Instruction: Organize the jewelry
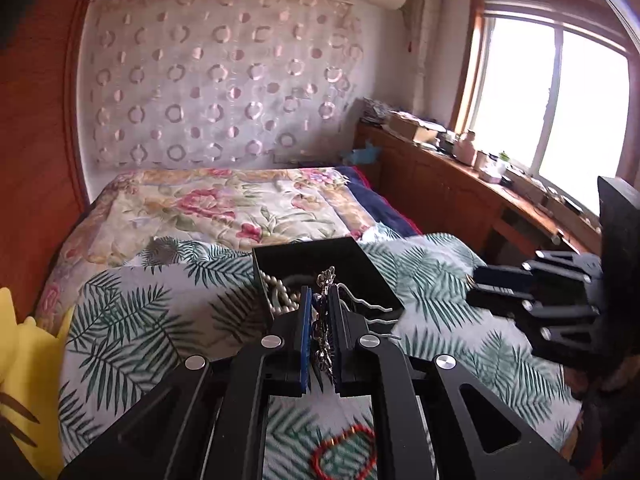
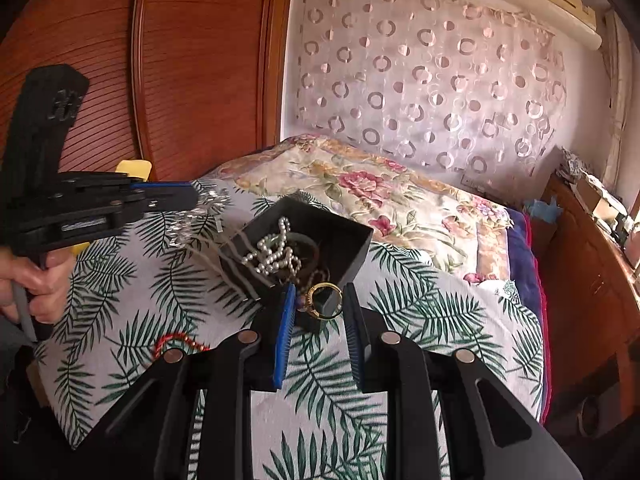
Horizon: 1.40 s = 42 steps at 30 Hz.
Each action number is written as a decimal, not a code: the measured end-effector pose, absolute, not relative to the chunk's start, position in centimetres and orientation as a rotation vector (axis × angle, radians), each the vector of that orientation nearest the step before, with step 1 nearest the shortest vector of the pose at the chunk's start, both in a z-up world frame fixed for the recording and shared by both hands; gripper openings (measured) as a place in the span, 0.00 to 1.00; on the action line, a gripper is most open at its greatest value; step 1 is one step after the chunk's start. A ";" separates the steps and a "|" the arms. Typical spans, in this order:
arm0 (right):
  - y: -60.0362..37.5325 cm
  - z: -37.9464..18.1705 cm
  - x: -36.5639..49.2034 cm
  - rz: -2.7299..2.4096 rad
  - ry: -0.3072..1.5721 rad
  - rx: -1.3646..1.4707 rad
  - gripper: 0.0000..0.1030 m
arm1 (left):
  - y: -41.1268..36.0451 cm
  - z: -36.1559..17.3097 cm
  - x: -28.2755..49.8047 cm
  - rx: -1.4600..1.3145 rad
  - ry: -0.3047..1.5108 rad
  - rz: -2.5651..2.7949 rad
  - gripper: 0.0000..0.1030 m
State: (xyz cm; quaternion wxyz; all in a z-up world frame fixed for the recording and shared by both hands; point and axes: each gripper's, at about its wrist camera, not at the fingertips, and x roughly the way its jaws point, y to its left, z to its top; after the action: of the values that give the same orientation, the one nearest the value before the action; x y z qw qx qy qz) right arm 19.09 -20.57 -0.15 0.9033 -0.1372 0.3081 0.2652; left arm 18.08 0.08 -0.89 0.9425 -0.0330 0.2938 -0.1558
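Observation:
A black jewelry box sits on the palm-leaf bed cover and holds a white pearl necklace. My left gripper is shut on a silver hair ornament with wavy pins, held just before the box; it also shows in the right wrist view with the ornament hanging. My right gripper holds a gold ring-shaped piece between its jaws at the box's near corner. A red bead string lies on the cover.
The bed carries a floral quilt beyond the leaf cover. A wooden wardrobe stands at the left, a cluttered wooden sideboard under the window at the right. A yellow object lies at the bed's left edge.

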 end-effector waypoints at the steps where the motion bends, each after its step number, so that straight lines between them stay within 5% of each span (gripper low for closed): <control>1: -20.4 -0.1 19.4 0.551 0.636 -0.286 0.26 | 0.1 -0.9 18.6 -0.069 0.597 -0.309 0.07; 23: -16.0 -4.2 26.3 0.589 0.709 -0.274 0.26 | 0.8 -5.2 23.8 -0.139 0.671 -0.254 0.08; 29: -14.5 -5.2 27.5 0.607 0.736 -0.292 0.26 | 2.0 -4.9 21.9 -0.102 0.669 -0.242 0.28; 33: -14.1 -5.5 28.0 0.608 0.742 -0.264 0.26 | 2.8 -4.8 20.0 -0.071 0.660 -0.237 0.55; 37: -14.6 -5.2 27.8 0.599 0.722 -0.228 0.48 | 3.5 -5.1 18.8 -0.051 0.674 -0.234 0.69; 42: -15.9 -4.5 26.4 0.598 0.706 -0.197 0.48 | 3.8 -6.0 16.9 -0.047 0.687 -0.255 0.81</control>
State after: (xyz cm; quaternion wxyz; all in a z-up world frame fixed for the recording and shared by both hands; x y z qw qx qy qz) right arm 26.40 -15.90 -4.52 0.8903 -0.0949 0.3399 0.2878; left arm 16.93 3.81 -6.00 0.9333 -0.0230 0.3358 -0.1248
